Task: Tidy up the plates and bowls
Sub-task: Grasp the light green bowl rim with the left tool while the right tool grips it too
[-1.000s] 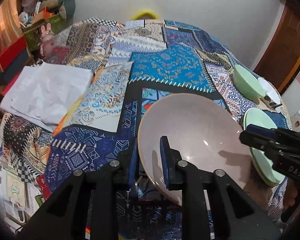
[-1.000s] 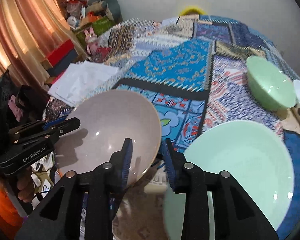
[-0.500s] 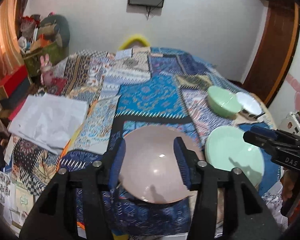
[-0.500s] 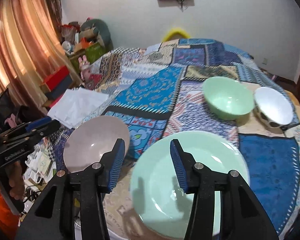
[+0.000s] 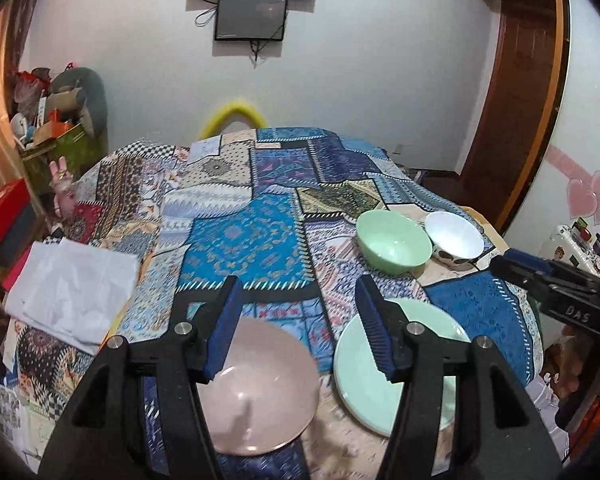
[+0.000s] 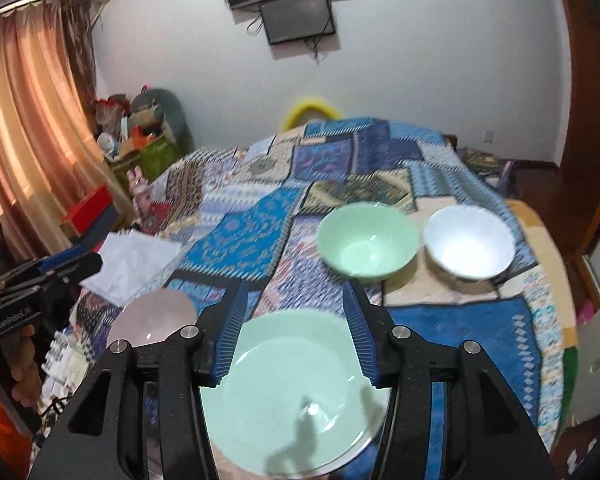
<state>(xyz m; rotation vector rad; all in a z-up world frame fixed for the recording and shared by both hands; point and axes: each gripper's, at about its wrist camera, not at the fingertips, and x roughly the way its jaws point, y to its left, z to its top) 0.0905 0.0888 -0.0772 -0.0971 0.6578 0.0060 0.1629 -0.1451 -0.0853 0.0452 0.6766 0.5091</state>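
Pink plate (image 5: 256,384) at table's (image 5: 480,300) near edge.

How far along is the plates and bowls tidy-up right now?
Done: the pink plate and green plate lie side by side at the near edge of the table; the green bowl and white bowl sit paired farther back. In hand: nothing; the left gripper and right gripper are both opening and empty. Left: possibly stacking.
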